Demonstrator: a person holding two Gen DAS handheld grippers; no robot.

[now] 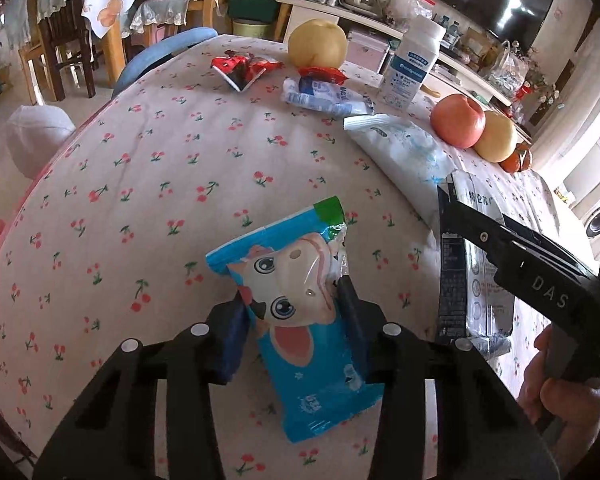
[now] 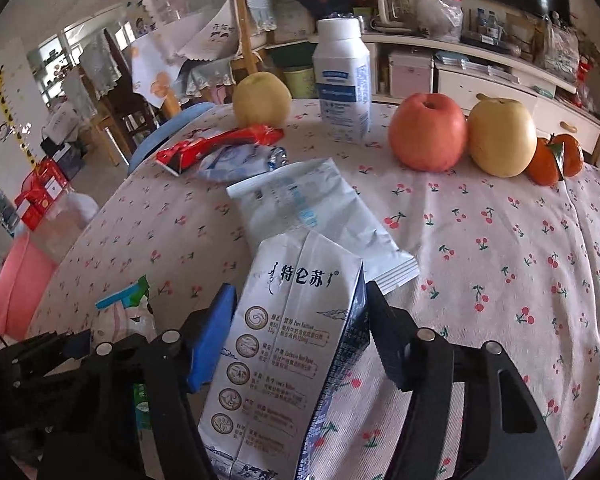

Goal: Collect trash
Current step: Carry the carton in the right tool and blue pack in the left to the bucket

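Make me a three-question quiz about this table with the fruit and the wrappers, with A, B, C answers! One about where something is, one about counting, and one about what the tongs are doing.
1. Where does the white bottle stand?
A. Between the lone yellow pear and the red apple
B. On the floor
C. On top of the milk carton

2. How many red apples are on the table?
A. Three
B. One
C. None

3. What is between the left tongs?
A. An orange
B. Nothing
C. The blue cartoon wrapper

Answers:
1. A, in the right wrist view it rises behind the gap between those two fruits.
2. B, only one red fruit shows, beside a second yellow pear.
3. C, both fingers sit against the wrapper's sides.
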